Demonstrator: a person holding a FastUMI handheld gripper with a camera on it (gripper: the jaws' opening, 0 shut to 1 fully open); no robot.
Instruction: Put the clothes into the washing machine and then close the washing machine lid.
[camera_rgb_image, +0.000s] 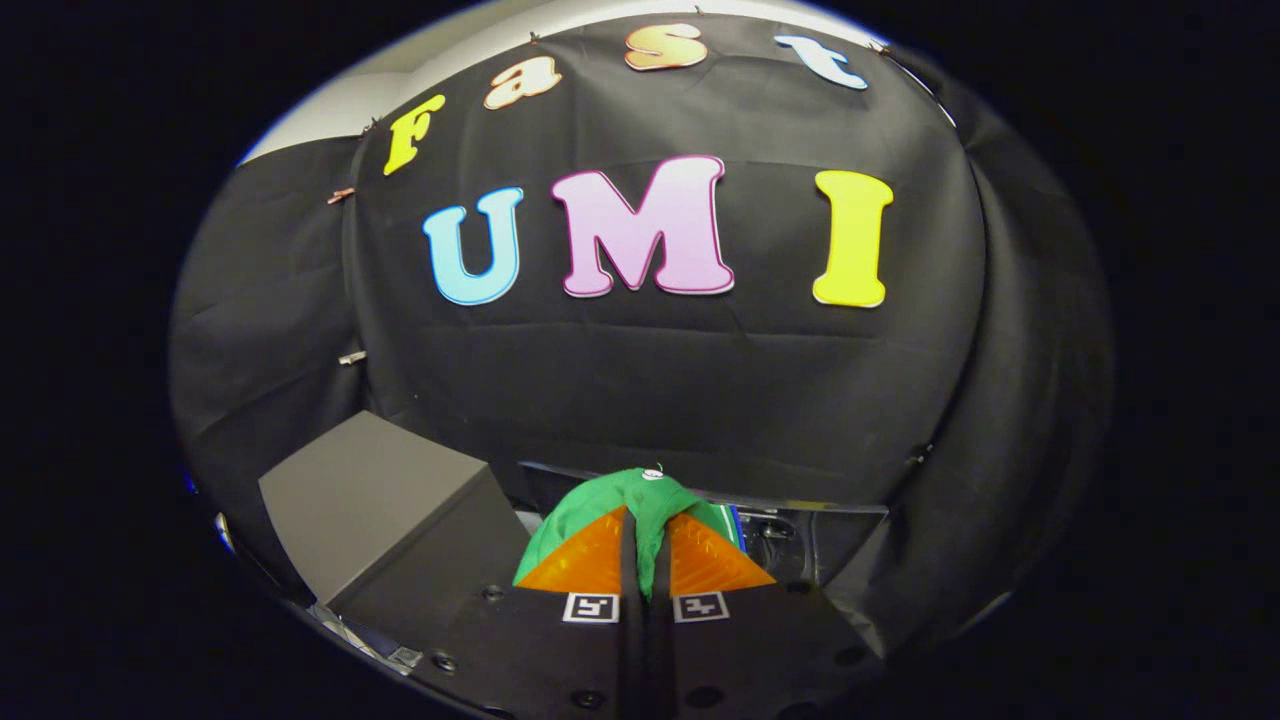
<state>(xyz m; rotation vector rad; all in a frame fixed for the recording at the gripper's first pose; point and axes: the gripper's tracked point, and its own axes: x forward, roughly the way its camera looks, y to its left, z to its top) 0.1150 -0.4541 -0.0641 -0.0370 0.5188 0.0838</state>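
Green cloth, a garment (648, 505) of soft fabric, is pinched in the claw (645, 560). The two fingers stand nearly together, with only a thin fold of the cloth running down the narrow gap between them, and both press on it from either side. Above the fingertips the rest of the garment bunches up into a rounded hump that drapes a little over the outer edges of both fingers. A small pale spot sits at the very top of the hump; what it is cannot be told.

To the left of the claw, and slightly ahead of it, stands a grey box (385, 500) with a flat top and a darker side face turned toward the fingers. Just beyond the garment, and reaching off to the right of the claw, lies a dark, shallow opening with a pale rim (800, 507) along its far edge; small dark fittings show inside it, but they are too small and dim to name. Whether this is the washing machine cannot be told from here. Beyond all of it hangs the booth's black cloth wall (700, 390), creased in a few broad folds.
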